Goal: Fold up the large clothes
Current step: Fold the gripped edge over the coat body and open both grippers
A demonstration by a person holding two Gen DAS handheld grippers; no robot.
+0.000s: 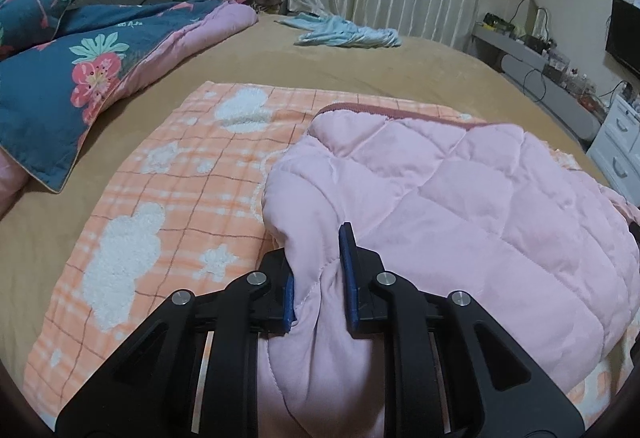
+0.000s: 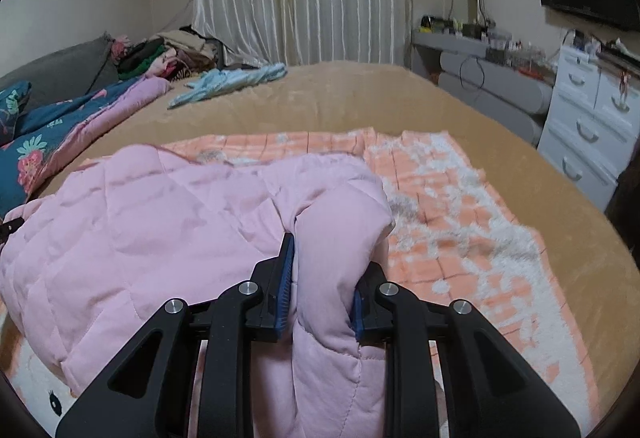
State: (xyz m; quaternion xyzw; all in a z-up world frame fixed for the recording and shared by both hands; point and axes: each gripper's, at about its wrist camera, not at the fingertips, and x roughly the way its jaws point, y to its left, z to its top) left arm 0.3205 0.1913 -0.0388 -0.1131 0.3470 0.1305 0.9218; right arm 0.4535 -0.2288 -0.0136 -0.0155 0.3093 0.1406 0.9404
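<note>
Left gripper (image 1: 318,278), right gripper (image 2: 324,284): each clamped on a bunched fold of one pink quilted garment (image 1: 460,197), spanning side to side between them, over one orange checked blanket (image 1: 168,197) on the bed (image 1: 360,65).

1. The pink garment (image 1: 460,197) is made of soft, padded, stitched cloth, matt.
2. The orange blanket (image 1: 168,197) is made of fuzzy, woolly cloth.
3. The left claw (image 1: 318,278) is made of matt black plastic with shiny metal pins.
</note>
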